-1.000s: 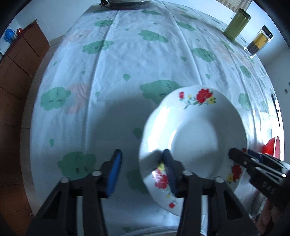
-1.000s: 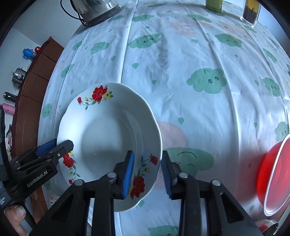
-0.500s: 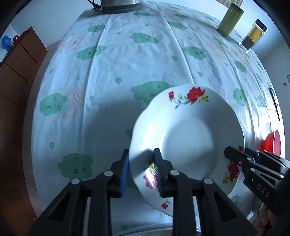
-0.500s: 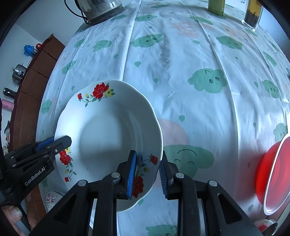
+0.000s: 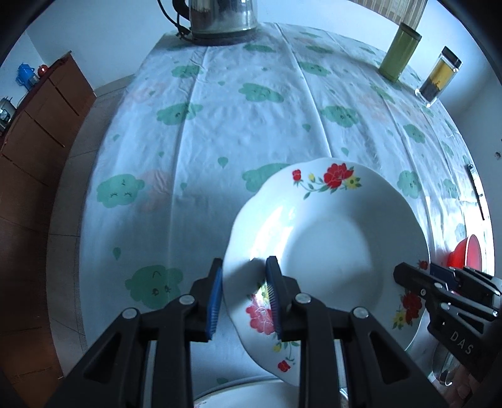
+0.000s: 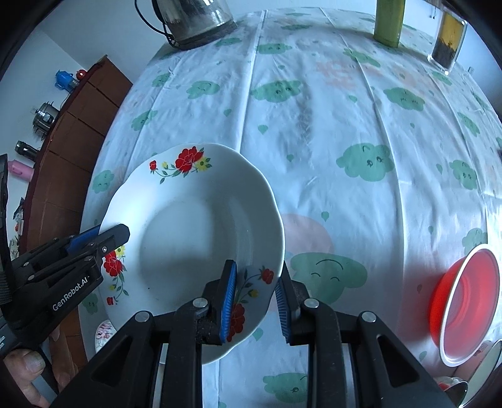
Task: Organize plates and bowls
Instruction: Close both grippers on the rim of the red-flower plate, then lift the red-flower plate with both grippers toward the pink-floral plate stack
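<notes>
- Left wrist view: our left gripper [image 5: 243, 296] is clamped on the near-left rim of the floral plate [image 5: 329, 248], one blue pad under the rim, the other on the inner face. Its jaws have just been closing, with the rim between them.
- The plate sits tilted above the cloud-print tablecloth [image 5: 219, 131], over the table's near right part. Nothing lies in it.
- The right gripper [image 5: 439, 292] enters from the right and meets the plate's opposite rim; its fingertips are partly hidden by the plate edge.
- Containers at the far edge: a kettle [image 5: 219, 15], top cut off; a green canister [image 5: 400, 53]; a clear jar [image 5: 439, 77] with dark contents below a yellow layer. A red bowl [image 5: 470, 254] at right is mostly cropped.
- A pale rim [image 5: 251, 392] at the bottom is hidden behind the fingers; we cannot identify it.
- Right wrist view: our right gripper [image 6: 255, 301] grips the plate [image 6: 188, 226] by its near-right rim, pads on either side.
- The left gripper [image 6: 103, 238] holds the far-left rim; a hand [image 6: 28, 370] shows below it, cut off.
- The red bowl [image 6: 464, 307] lies tipped at the right edge, apparently empty, partly cropped.
- The brown cabinet [image 6: 72, 131] carries small items too blurred to name.
</notes>
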{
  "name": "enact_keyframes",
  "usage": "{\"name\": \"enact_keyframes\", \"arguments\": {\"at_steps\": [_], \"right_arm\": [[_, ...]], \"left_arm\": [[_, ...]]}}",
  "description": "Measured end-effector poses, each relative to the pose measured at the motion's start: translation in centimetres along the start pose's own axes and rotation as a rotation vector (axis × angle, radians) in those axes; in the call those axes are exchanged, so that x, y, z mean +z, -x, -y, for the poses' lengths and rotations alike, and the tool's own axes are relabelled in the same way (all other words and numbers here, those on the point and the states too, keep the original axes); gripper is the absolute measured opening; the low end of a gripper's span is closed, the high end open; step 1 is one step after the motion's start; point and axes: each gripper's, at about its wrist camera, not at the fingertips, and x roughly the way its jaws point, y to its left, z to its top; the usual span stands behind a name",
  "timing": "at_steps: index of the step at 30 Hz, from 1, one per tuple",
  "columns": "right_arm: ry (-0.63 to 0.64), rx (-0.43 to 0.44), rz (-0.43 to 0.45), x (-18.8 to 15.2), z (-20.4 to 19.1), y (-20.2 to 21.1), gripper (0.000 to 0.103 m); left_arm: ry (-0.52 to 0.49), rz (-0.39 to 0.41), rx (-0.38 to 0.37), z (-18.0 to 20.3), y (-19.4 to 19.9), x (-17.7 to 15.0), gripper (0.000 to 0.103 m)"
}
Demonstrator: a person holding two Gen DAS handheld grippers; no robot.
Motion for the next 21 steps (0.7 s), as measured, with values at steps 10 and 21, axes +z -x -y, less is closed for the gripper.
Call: {"name": "enact_keyframes", "arguments": {"at_steps": [10, 21], "right_arm": [[0.048, 0.016, 0.029, -0.7, -1.1, 2.1, 0.026], [0.091, 0.044, 0.044, -1.9, -1.9, 3.1, 0.026]], "left_arm": [[0.034, 0.034, 0.029, -0.2, 2.3, -1.3, 0.025], [0.066, 0.047, 0.062, -0.5, 3.9, -3.1, 0.025]]}}
